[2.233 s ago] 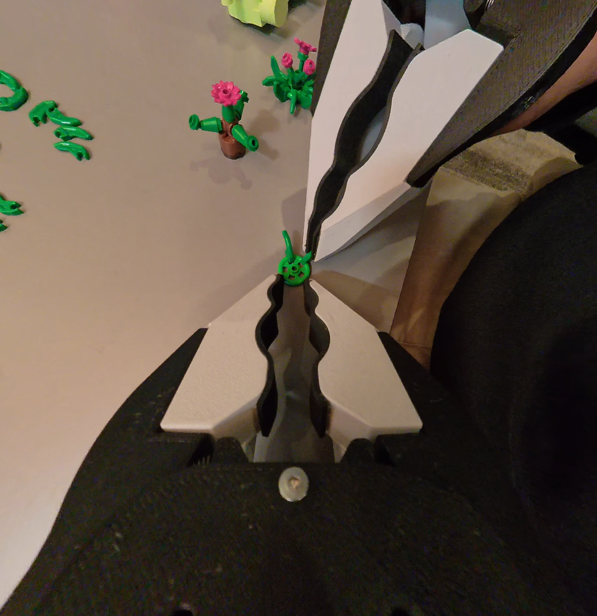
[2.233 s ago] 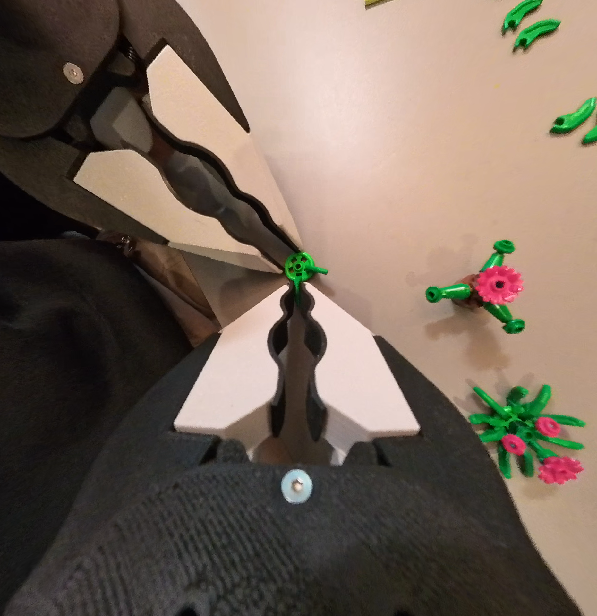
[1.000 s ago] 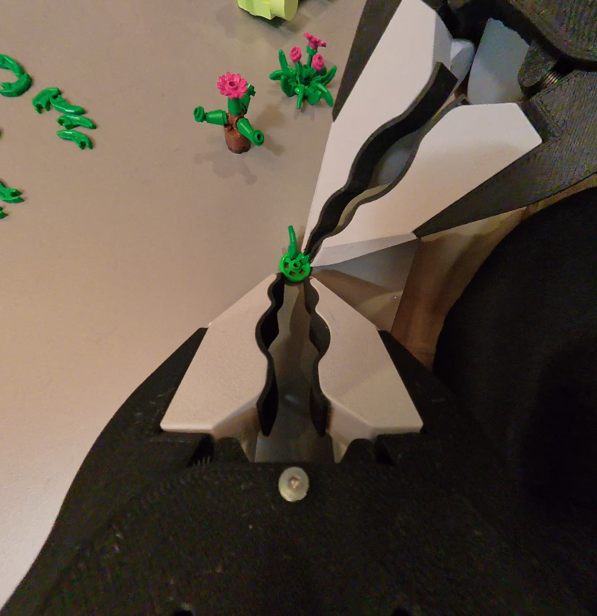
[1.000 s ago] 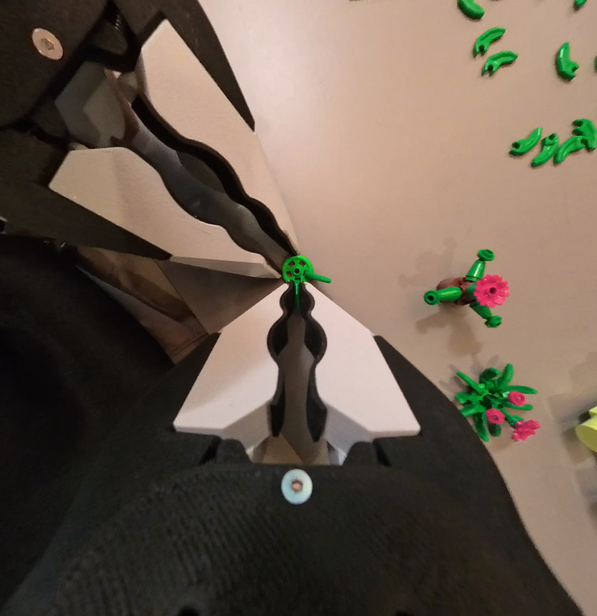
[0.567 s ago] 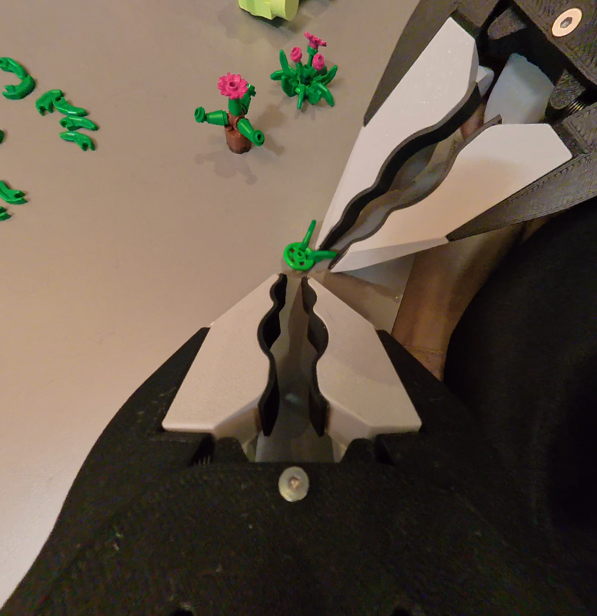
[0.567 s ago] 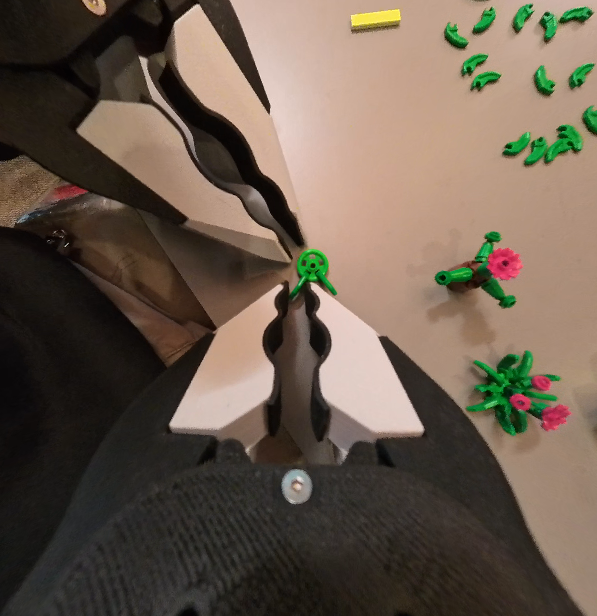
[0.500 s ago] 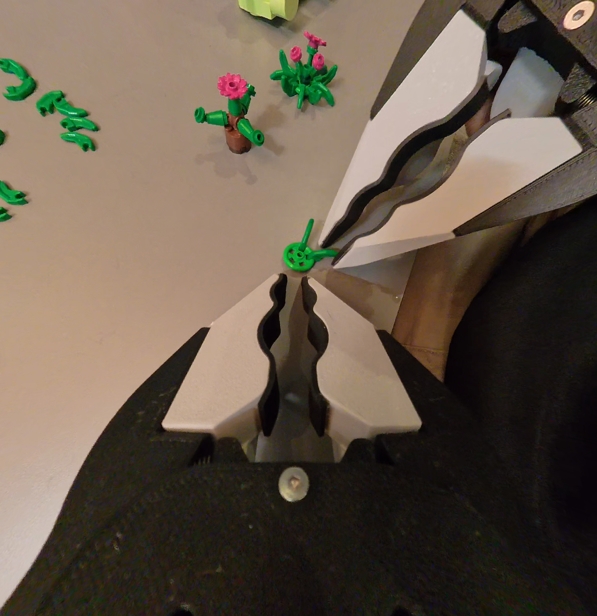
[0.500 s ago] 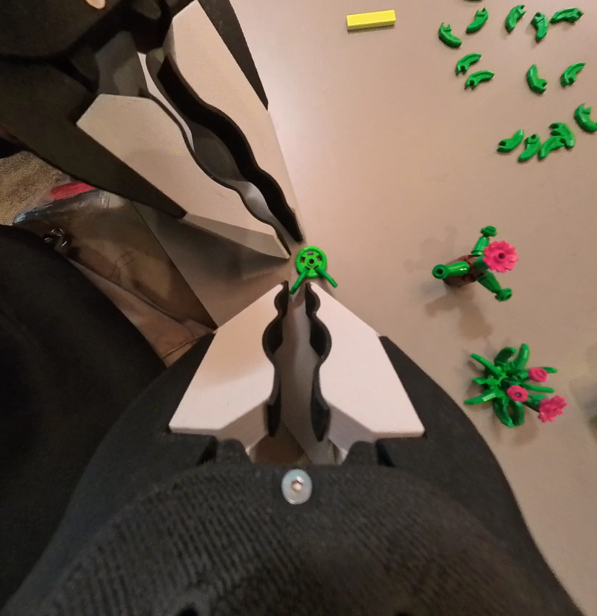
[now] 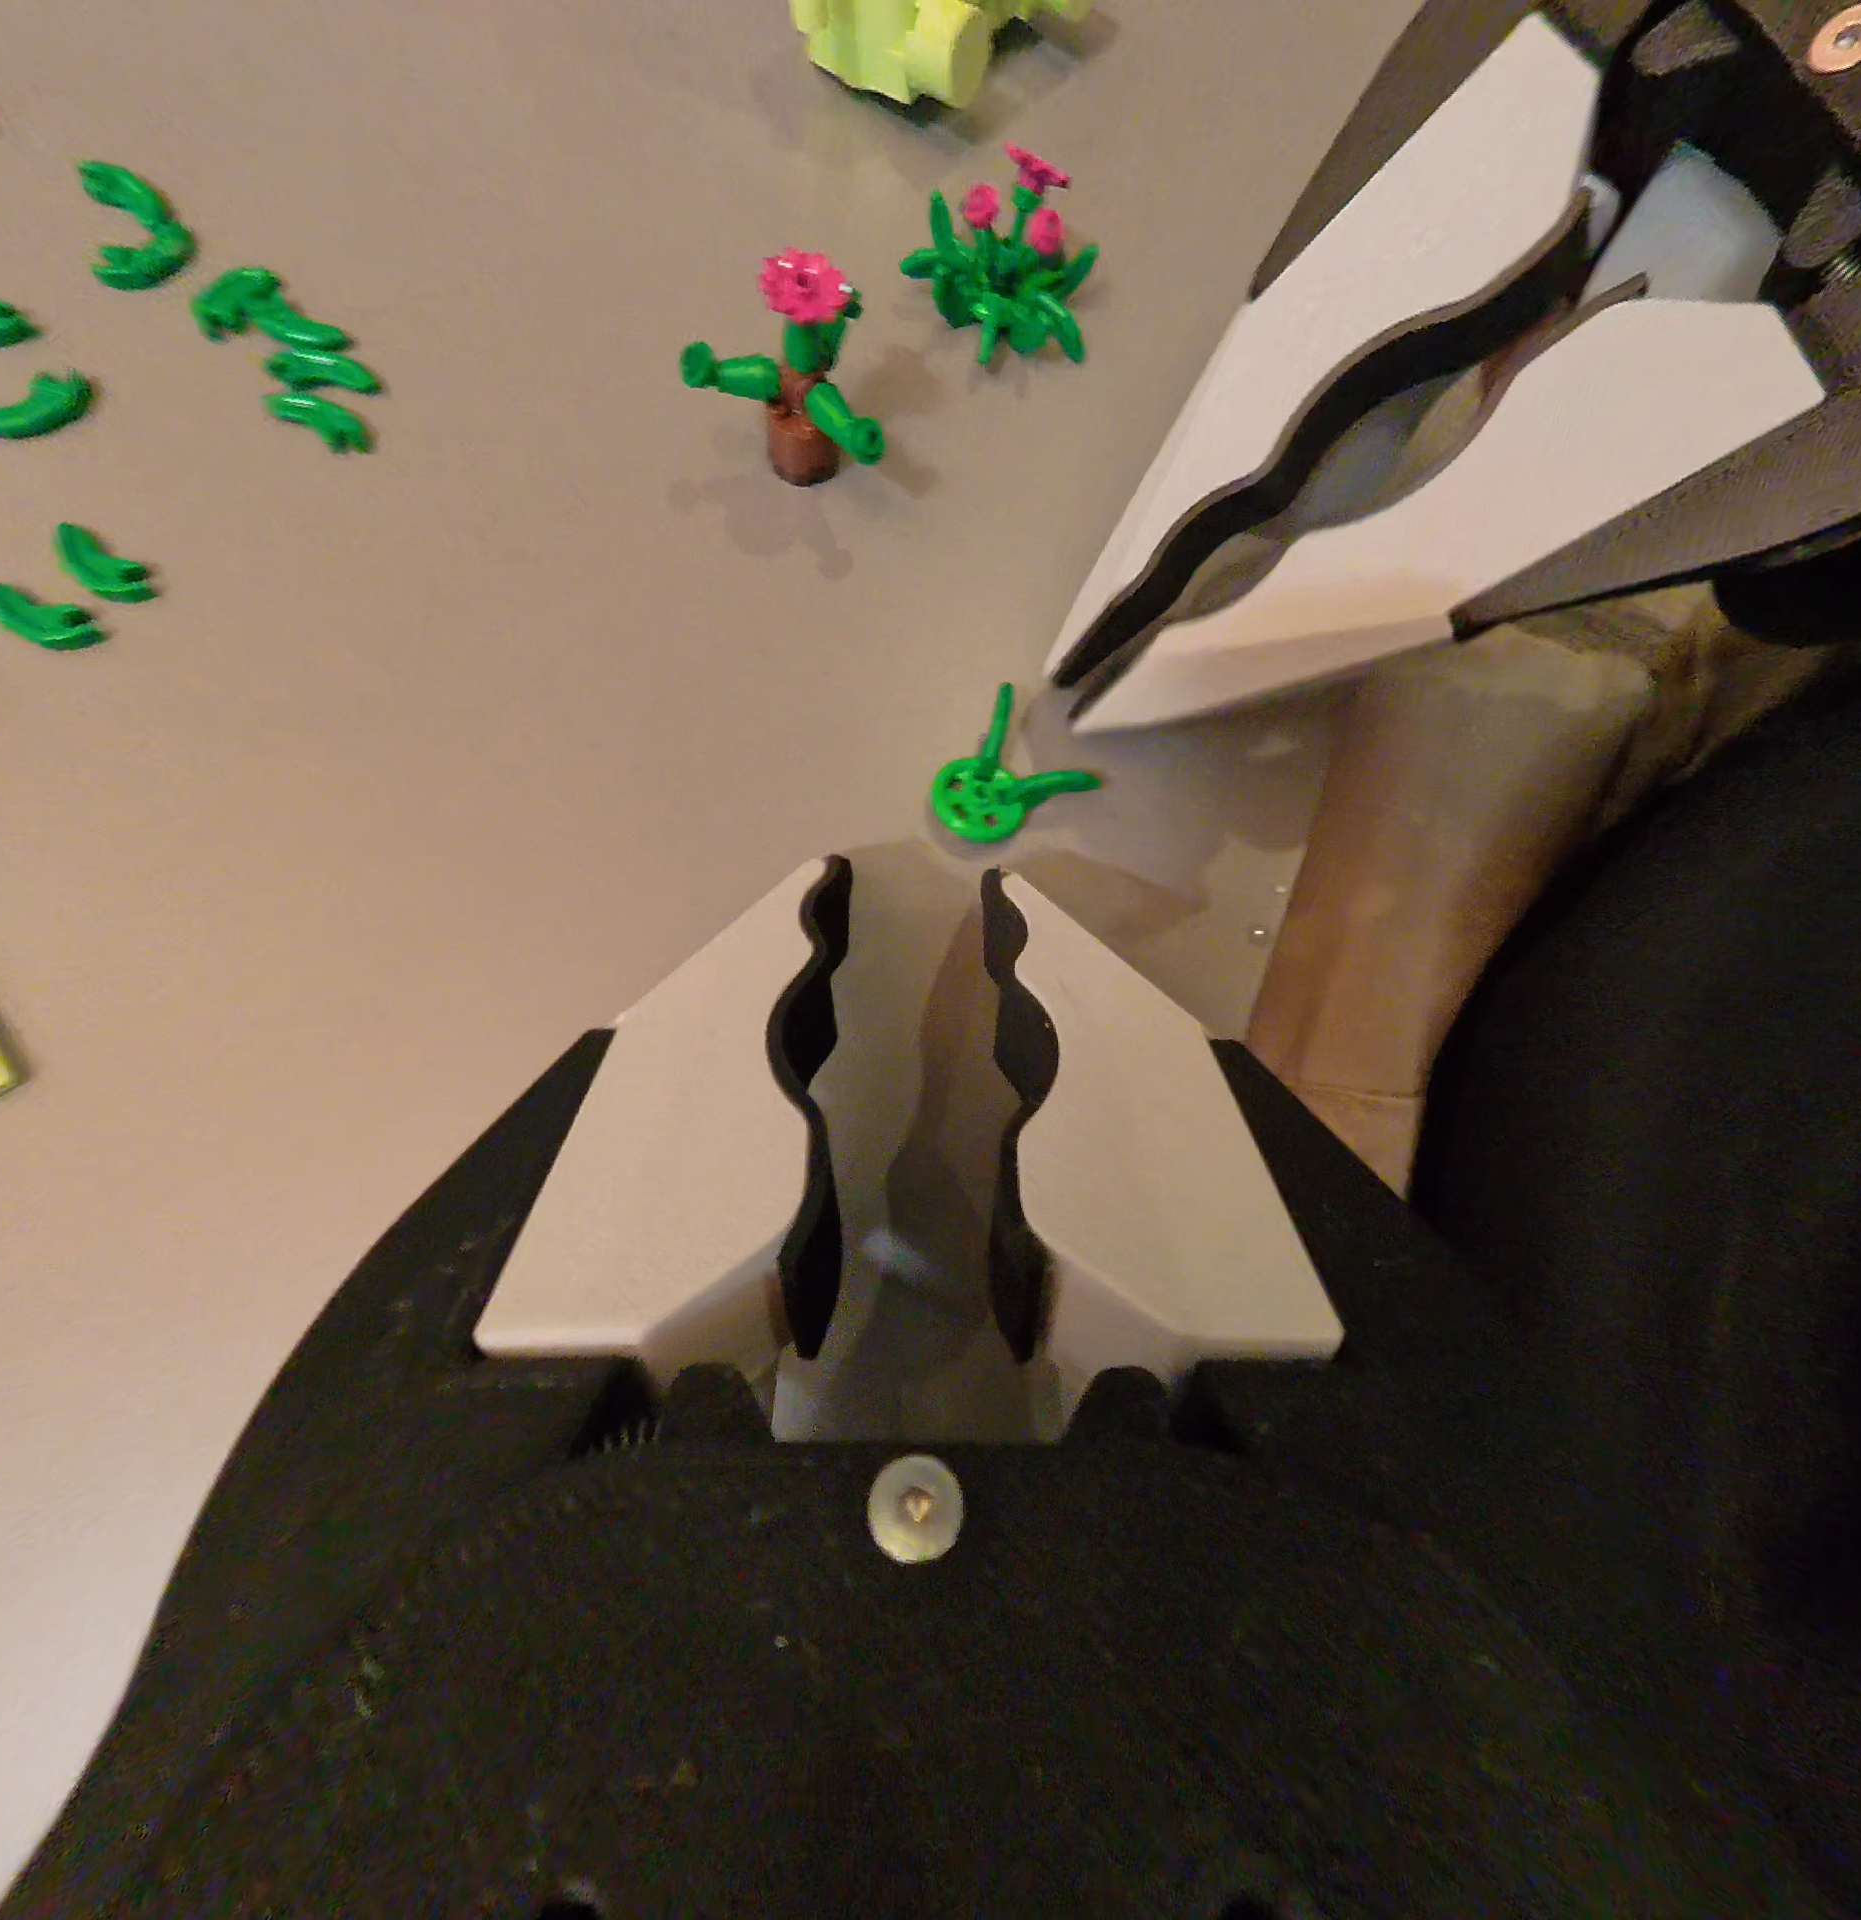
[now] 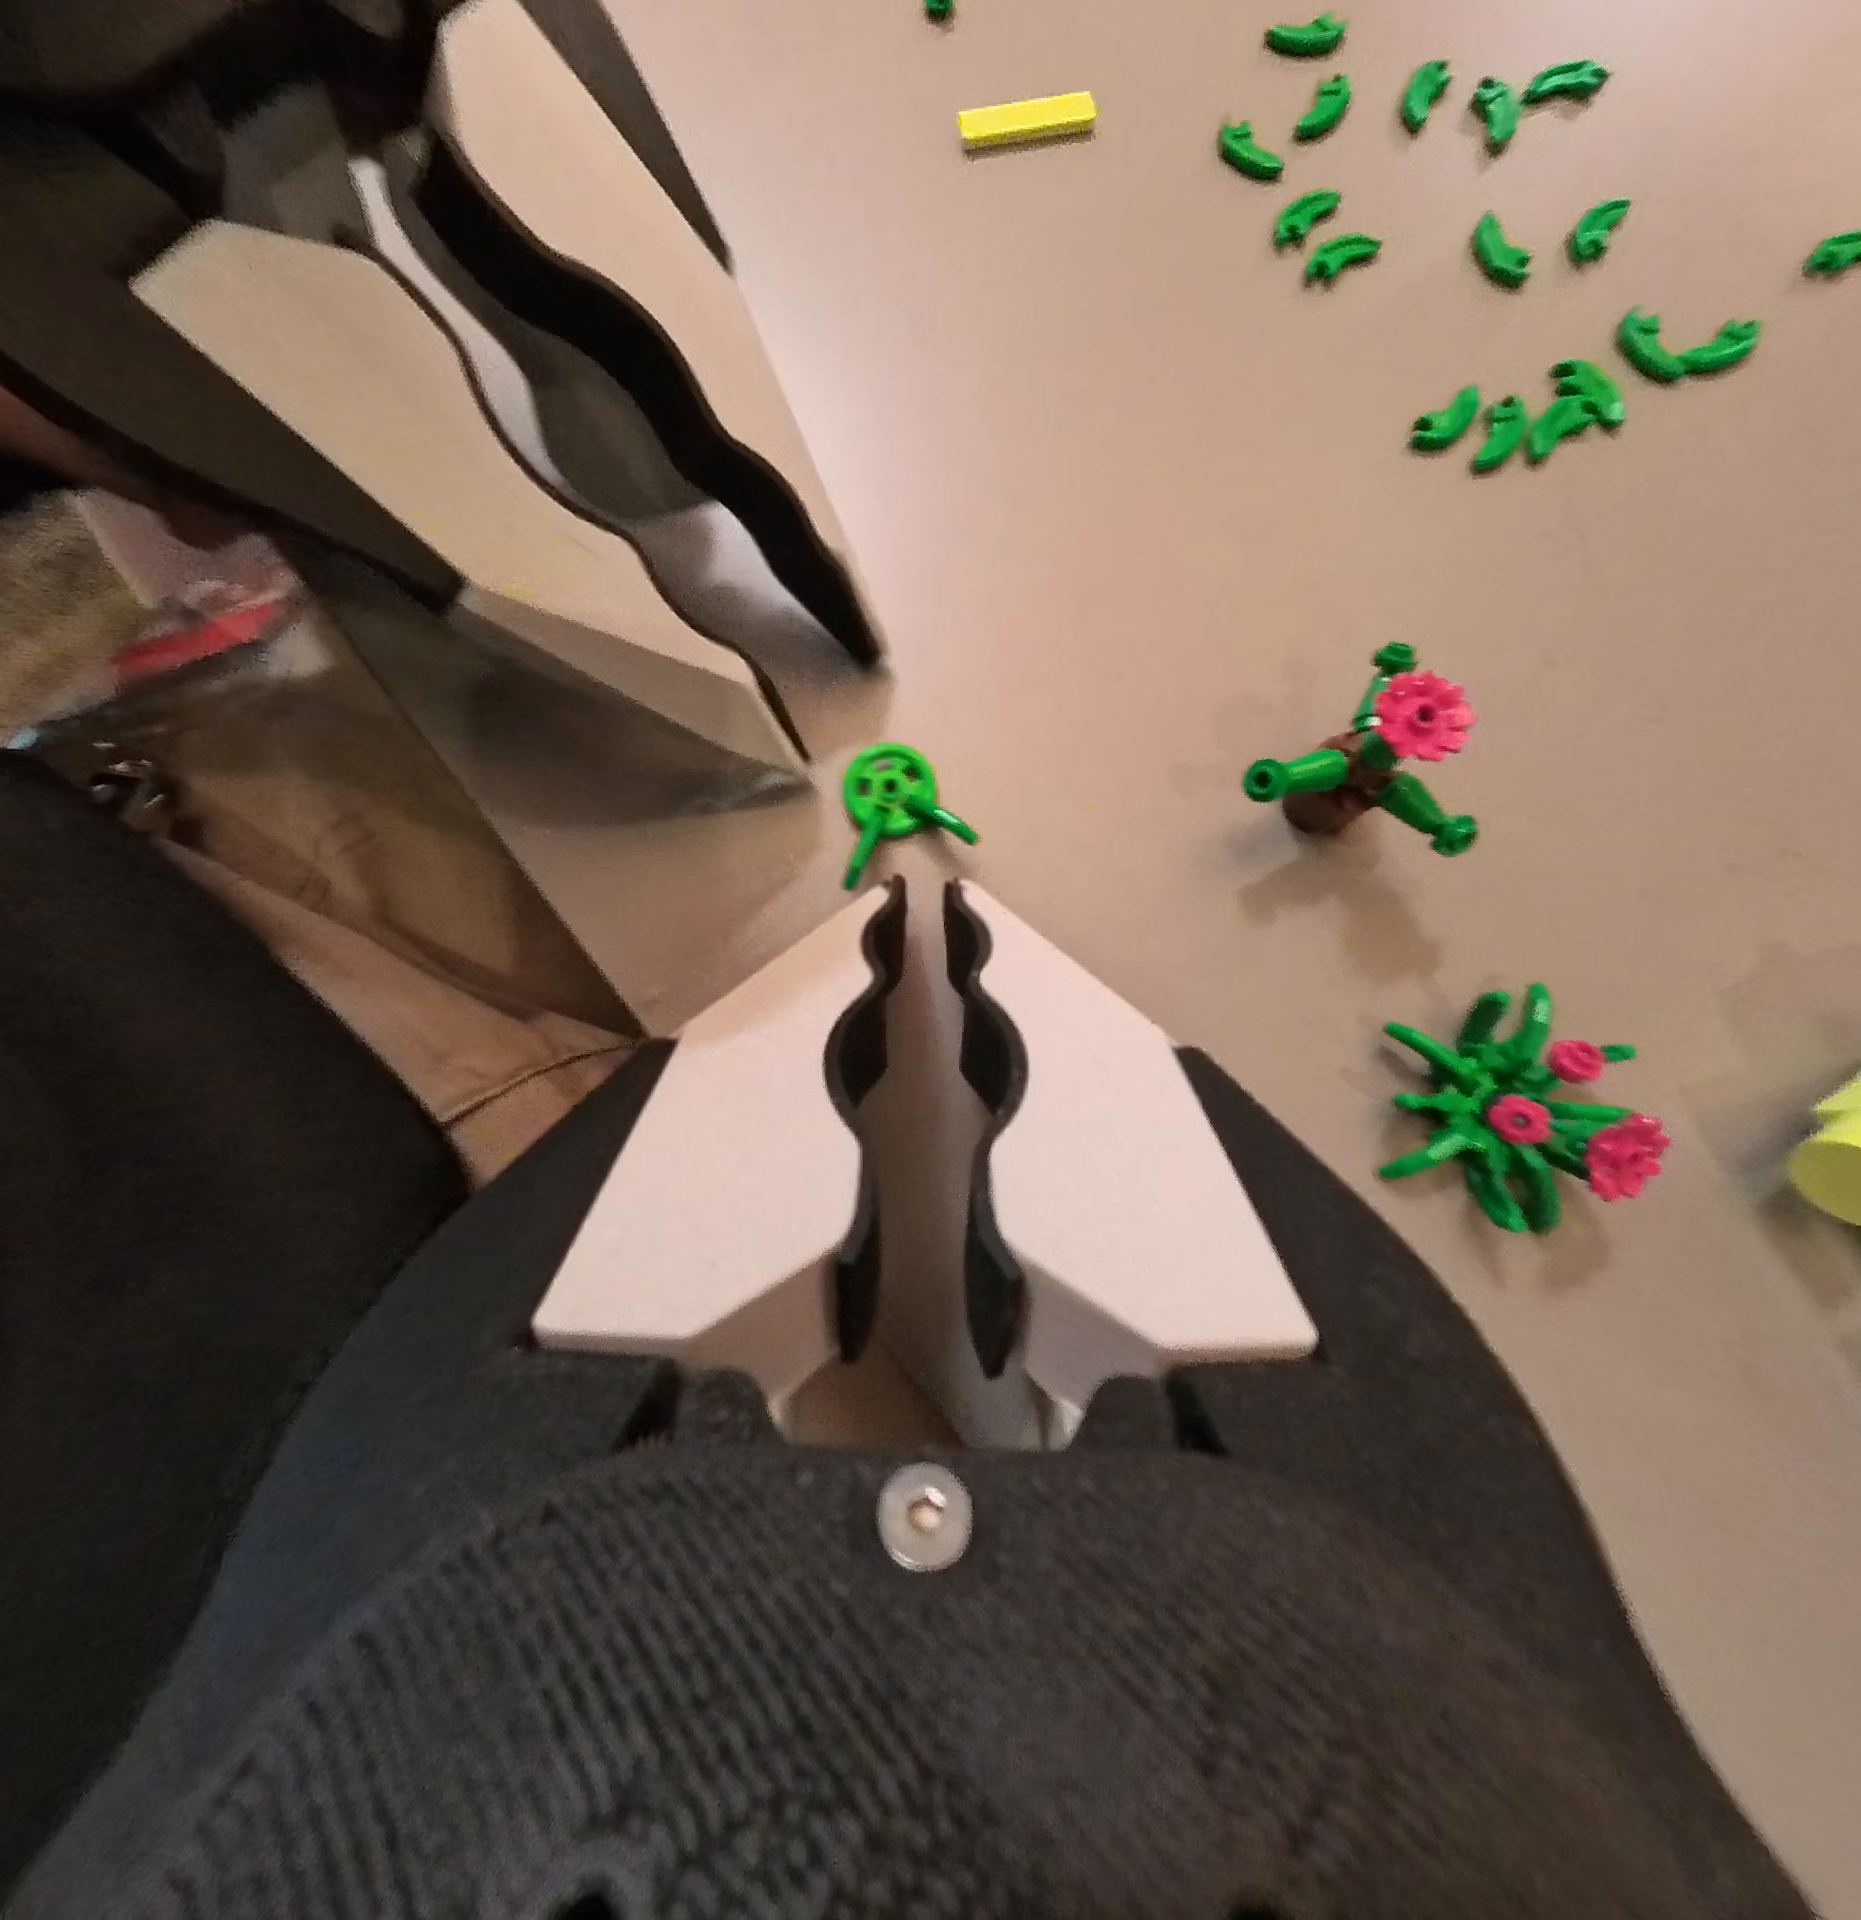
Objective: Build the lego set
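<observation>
The left claw sits with its jaws spread, a clear gap between the wavy black pads and nothing in them. Just past its tips, at about 1 o'clock, the small green wheel piece with two thin stems lies flat on the tan table, free of both tools. The right claw points at it from the other side, its jaws parted by a narrow slit and holding nothing, with the wheel piece just beyond its tips at 11 o'clock. Farther out in the left wrist view, at 12 o'clock, stands the brown-based stalk with a pink flower, upright, and just beside it at 1 o'clock the leafy cluster with pink blooms. Loose green leaf pieces are scattered at 10 o'clock. In the right wrist view a yellow flat bar lies at 12 o'clock, well apart from the rest.
</observation>
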The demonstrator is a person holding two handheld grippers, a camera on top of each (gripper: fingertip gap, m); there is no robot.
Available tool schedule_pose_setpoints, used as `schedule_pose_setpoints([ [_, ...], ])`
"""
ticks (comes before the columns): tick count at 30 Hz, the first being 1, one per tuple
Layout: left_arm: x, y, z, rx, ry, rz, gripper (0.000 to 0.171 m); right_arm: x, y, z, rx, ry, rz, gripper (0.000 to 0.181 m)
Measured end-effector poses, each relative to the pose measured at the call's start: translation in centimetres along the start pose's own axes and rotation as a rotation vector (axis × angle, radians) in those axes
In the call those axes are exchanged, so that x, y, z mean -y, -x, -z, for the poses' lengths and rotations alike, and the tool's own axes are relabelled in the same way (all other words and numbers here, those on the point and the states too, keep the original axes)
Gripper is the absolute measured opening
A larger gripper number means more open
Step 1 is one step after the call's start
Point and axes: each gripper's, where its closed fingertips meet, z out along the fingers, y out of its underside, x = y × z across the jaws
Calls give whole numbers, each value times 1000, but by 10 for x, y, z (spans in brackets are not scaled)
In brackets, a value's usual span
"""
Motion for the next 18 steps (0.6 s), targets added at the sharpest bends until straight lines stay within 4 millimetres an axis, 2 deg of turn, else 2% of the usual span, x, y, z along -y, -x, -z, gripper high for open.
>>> schedule_pose_setpoints([
  [1, 1, 7, 3, 28, -15, 6, 26, 0, -9, 1, -54, 1, 9, 0],
  [4, 8, 39, 20, 141, -87, 84, 26, 2, -34, 8, -180, -14, 40, 0],
  [7, 15, 77, 40, 274, -160, 181, 26, 10, -31, 13, -120, -63, 8, 0],
  [9, 16, 90, 46, 299, -169, 216, 27, 16, -16, 14, 5, -105, -28, 1],
  [11, 16, 101, 45, 325, -147, 223, 27, 20, 4, 13, 148, -131, -70, 5],
  [13, 19, 111, 39, 355, -113, 195, 27, 18, 13, 9, 211, -125, -90, 10],
  [15, 25, 120, 31, 371, -78, 165, 27, 13, 13, 4, 190, -106, -57, 11],
  [18, 31, 136, 19, 403, -22, 131, 29, 5, 2, -3, 79, -64, 40, 10],
])
